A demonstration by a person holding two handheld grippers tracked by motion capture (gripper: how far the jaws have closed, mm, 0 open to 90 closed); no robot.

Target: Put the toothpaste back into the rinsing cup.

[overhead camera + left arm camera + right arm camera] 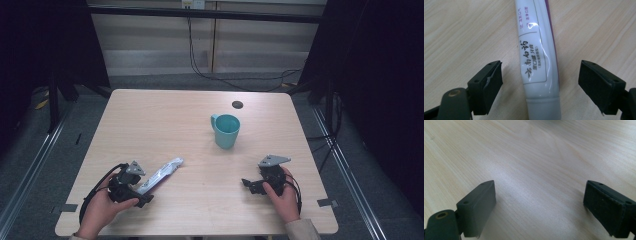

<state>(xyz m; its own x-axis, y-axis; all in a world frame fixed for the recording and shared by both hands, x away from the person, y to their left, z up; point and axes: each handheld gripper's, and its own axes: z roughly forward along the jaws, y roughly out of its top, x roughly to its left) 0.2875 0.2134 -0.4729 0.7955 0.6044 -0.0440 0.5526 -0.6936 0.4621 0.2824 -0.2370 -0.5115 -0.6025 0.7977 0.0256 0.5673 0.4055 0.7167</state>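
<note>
Right now the left tongs [540, 87] are standing wide apart with a white toothpaste tube [539, 57] lying between them — neither pad is touching it, so the tube is released, not gripped. In the left gripper view bare wood is showing on both sides of the tube, and its shoulder end is pointing toward the camera while the flat printed body is running away up the frame. The jaws are straddling it squarely across its width, which looks like the lining-up for a pinch on the body near the shoulder, where the tube is firm enough to take pressure without squeezing paste out.

From the high view the tube [161, 174] is resting on the surface [165, 115] near the front left, angled so that its far end is aiming toward the middle, with the left tongs [142, 192] sitting at its near end in the person's left hand [102, 210]. A teal mug [226, 131] is standing upright well apart from it, past the centre — probably the place the tube is meant to go, though that is only a guess from the layout.

The right tongs [250, 184] are idling near the front right in the right hand [282, 195], low over the wood. In the right gripper view they [539, 207] are spread open over plain surface with nothing between them, seemingly waiting out of the way.
</note>
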